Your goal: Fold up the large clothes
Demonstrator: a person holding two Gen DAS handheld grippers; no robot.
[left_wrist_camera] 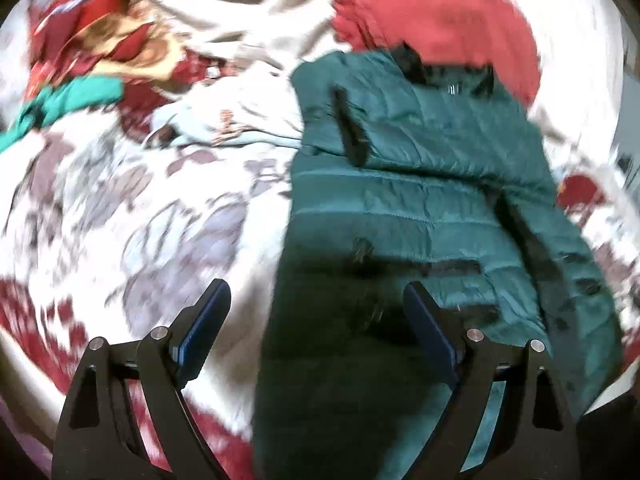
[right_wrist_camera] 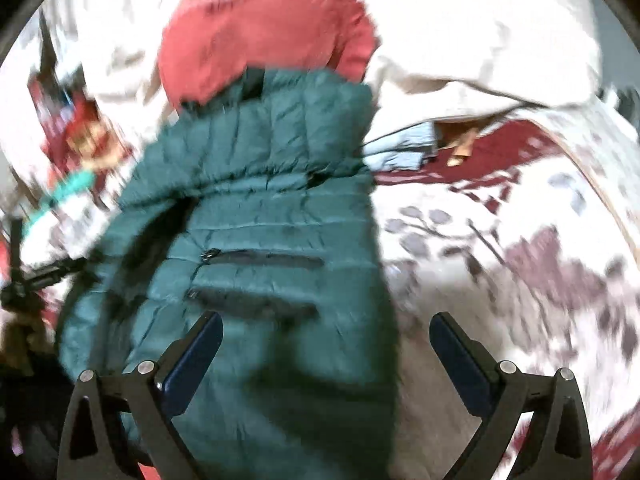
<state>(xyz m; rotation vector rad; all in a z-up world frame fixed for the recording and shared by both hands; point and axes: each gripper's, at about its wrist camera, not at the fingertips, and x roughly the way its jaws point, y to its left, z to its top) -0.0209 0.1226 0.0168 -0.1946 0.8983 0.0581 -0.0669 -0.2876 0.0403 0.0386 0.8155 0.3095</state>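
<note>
A dark green quilted puffer jacket [left_wrist_camera: 420,200] lies on a floral bedspread [left_wrist_camera: 140,208], its red furry hood trim [left_wrist_camera: 432,16] at the far end. My left gripper [left_wrist_camera: 316,300] is open and empty, hovering over the jacket's near left edge. In the right wrist view the jacket [right_wrist_camera: 260,208] fills the middle, with two zip pockets [right_wrist_camera: 260,260] facing up and the red trim [right_wrist_camera: 260,36] beyond. My right gripper [right_wrist_camera: 326,332] is open and empty above the jacket's near right edge. Both views are motion-blurred.
A heap of other clothes, red, gold and teal [left_wrist_camera: 88,60], lies at the far left of the bed. A pale blue garment [left_wrist_camera: 224,128] lies beside the jacket. A cream blanket [right_wrist_camera: 480,40] is bunched at the far side. A black stand [right_wrist_camera: 24,276] shows at the left.
</note>
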